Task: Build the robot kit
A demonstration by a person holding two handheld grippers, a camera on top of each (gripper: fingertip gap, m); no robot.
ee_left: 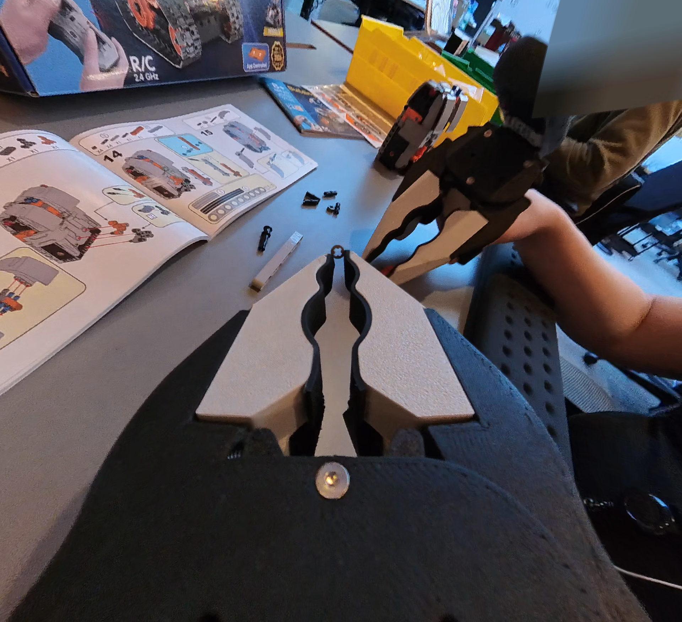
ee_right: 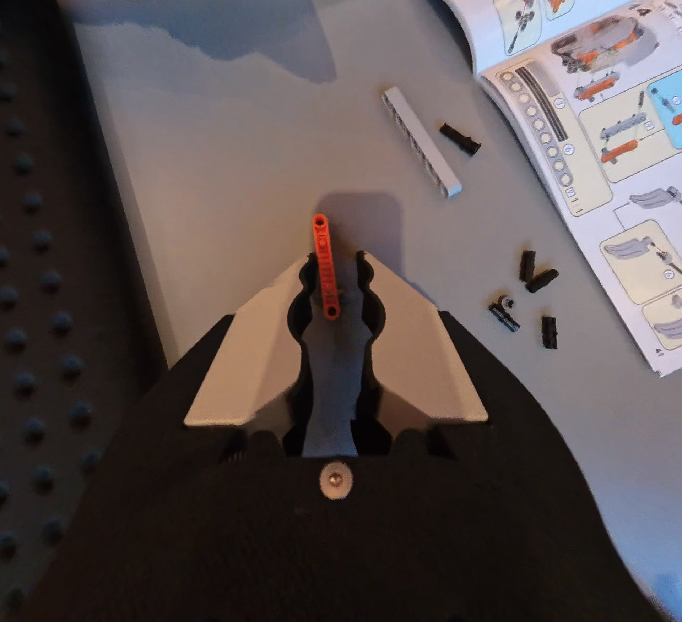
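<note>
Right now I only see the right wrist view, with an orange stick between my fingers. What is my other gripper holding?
Observer: The left gripper pinches a small black round piece at its very fingertips.
Operator: Is anything built already?
Observer: Yes, a partly built grey, black and orange model stands on the table beyond your right gripper.
Operator: What's behind that model?
Observer: A yellow bin sits right behind it.
</note>
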